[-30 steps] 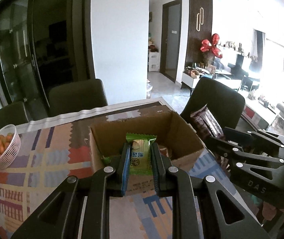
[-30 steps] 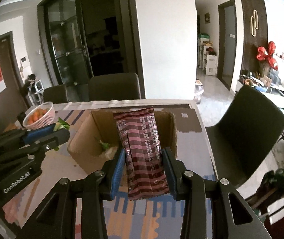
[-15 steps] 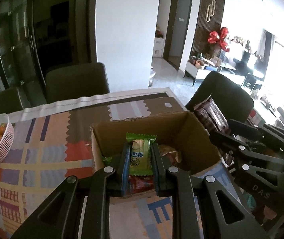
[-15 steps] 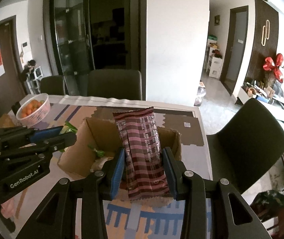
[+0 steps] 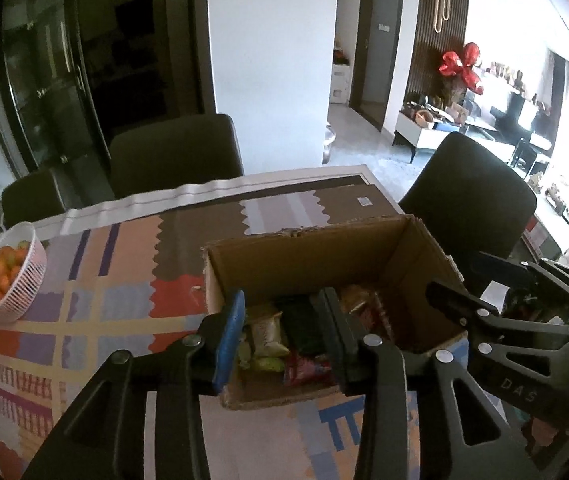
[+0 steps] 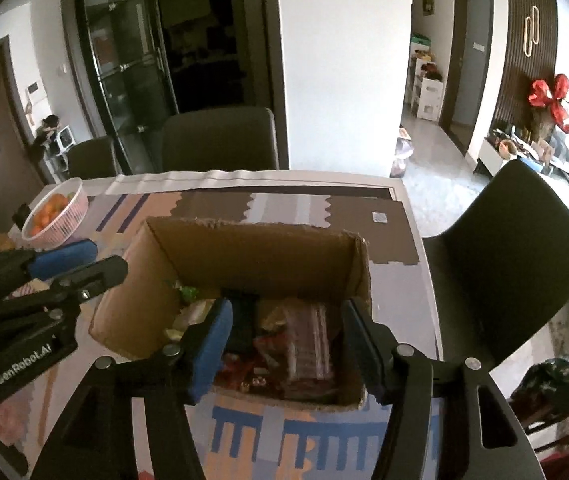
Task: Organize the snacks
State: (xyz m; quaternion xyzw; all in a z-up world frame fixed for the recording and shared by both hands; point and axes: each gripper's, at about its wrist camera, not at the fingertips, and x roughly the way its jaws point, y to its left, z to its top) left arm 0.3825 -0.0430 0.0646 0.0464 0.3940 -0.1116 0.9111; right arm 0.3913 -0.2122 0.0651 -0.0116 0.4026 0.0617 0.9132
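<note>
Hung over the cardboard box, left gripper and right gripper just opened, empty, striped packet dropped lengthwise directly below the right.

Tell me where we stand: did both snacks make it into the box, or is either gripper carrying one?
Done: the cardboard box holds several packets, including the maroon striped packet. In hand: nothing. The left gripper and right gripper have just been opening and stand open over the box, nothing pinched. Left: no loose snacks show on the table; only the basket of oranges sits there.
</note>
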